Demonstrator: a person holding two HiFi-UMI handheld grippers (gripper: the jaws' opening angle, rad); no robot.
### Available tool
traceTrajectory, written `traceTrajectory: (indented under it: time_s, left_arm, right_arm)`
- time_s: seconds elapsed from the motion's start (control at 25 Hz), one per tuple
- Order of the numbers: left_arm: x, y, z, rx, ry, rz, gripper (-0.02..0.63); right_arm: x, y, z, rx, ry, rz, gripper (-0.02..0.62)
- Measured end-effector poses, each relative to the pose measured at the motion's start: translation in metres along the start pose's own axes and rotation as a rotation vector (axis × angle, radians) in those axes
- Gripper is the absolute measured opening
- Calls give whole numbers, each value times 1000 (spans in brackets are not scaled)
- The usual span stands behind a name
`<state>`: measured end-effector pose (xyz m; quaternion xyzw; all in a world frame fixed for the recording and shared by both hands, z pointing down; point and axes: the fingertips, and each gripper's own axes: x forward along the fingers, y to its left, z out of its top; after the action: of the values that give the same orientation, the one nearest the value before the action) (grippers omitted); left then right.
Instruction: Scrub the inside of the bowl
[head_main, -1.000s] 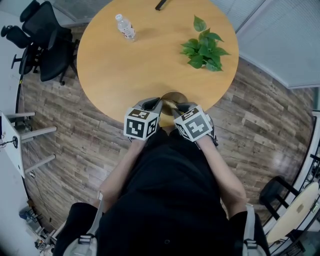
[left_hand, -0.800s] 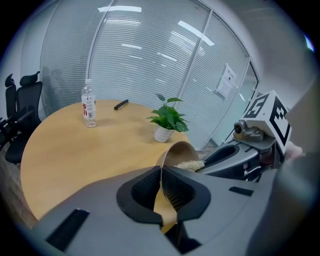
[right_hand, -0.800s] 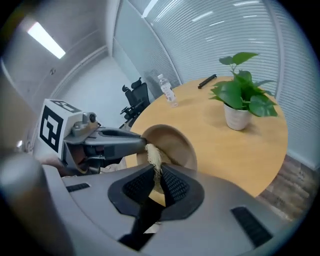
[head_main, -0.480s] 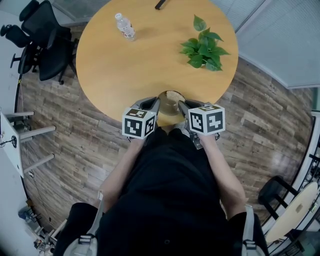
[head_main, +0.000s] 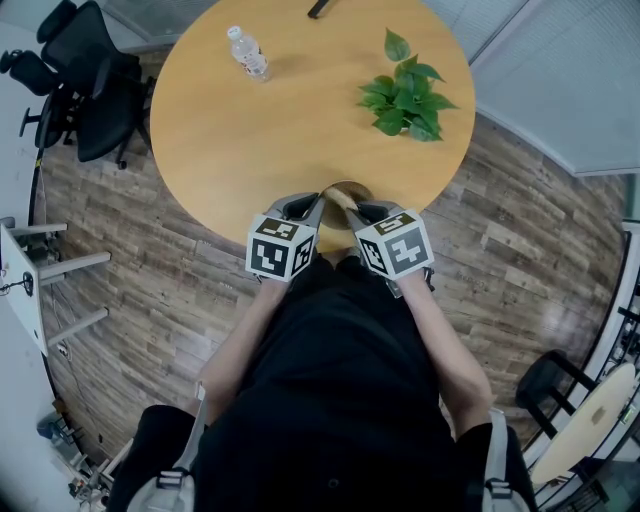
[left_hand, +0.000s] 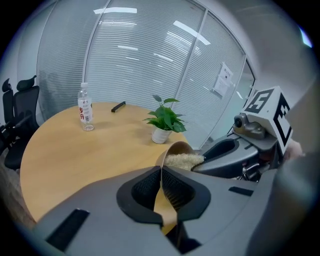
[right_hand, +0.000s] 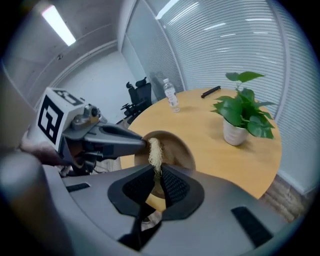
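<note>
At the near edge of the round table (head_main: 300, 110), you are holding the bowl (left_hand: 172, 149) tipped up on its side. Your left gripper (left_hand: 161, 176) is squeezing the bowl's rim. Its 2 jaws are almost all the way together, with only the thin wall between them. Your right gripper (right_hand: 156, 181) is pinching the scrubber (right_hand: 154, 151), a rough pale pad, and its jaws are nearly together on it too. The pad is sticking out past the jaws and reaching into the open mouth of the bowl.

A moment ago your right gripper was sitting further out to the right, and more of the bowl was showing in the head view. Now it is coming back in close beside the left gripper and hiding most of the bowl again. Your left gripper is staying where it was, so the bowl is keeping still.

I am guessing this is 1 rub of the scrubbing, out and then back in. That is telling me the job is under way and not done yet. The plant (head_main: 405, 95) and the water bottle (head_main: 249, 52) are standing well away from your work.
</note>
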<state>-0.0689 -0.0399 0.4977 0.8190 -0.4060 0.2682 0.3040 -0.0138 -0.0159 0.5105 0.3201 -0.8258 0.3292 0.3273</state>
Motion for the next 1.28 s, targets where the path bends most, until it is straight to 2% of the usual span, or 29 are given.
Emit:
traceTrajectory:
  time_s: [0.32, 0.4, 0.52, 0.72, 0.92, 1.08, 1.2, 1.28]
  left_arm:
    - [1, 6, -2, 8, 21, 24, 20]
    - [3, 7, -4, 8, 29, 29, 20]
    - [5, 10, -7, 4, 44, 37, 20]
    - [7, 12, -5, -12, 50, 31, 20]
    - [7, 9, -3, -22, 49, 13, 20]
    - [8, 5, -1, -8, 48, 2, 18]
    - [8, 2, -1, 5, 49, -4, 18]
    - [6, 0, -1, 8, 44, -7, 18]
  right_arm:
    - [12, 22, -35, -448, 271, -4, 43]
    - [12, 16, -40, -554, 317, -30, 43]
    - [8, 2, -36, -742, 350, -122, 43]
    - [-1, -13, -12, -1040, 305, -276, 43]
    - [-6, -4, 17, -1259, 189, -370, 43]
    - [-5, 1, 28, -1338, 138, -385, 43]
    - [-6, 7, 37, -1344, 84, -395, 43]
    - [-6, 7, 37, -1346, 86, -403, 43]
